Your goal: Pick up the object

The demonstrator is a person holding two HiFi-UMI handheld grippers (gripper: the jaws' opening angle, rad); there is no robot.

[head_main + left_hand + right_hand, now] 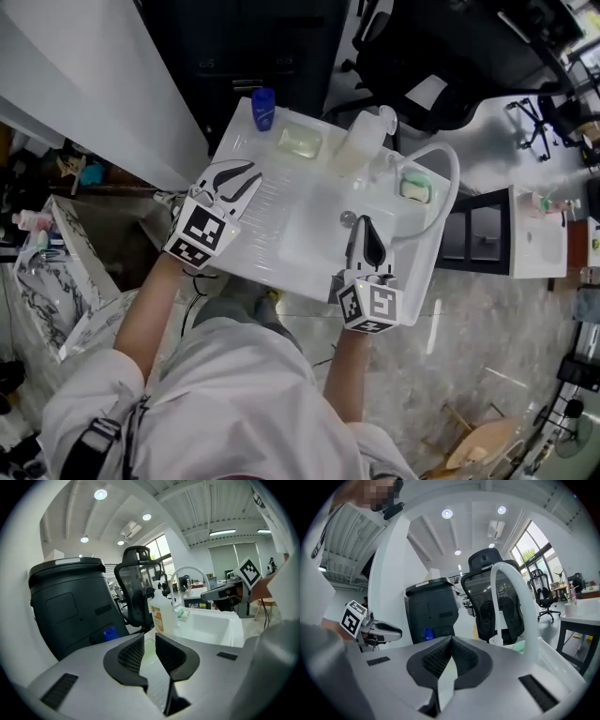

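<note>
The right gripper (pixel 365 227) hangs over the sink (pixel 309 239), jaws together and empty. The left gripper (pixel 234 178), jaws apart, aims at the green soap (pixel 300 142) on the sink's far edge, probably the object. It should advance, straddle the soap squarely and close gently.

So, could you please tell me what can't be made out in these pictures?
- Blue container: the head view shows mostly its top; the left gripper's body hides its lower part in that gripper's view.
- Clear bottle's label: print too small, left gripper view.
- Sink basin: hidden behind the right gripper's body in its own view.
</note>
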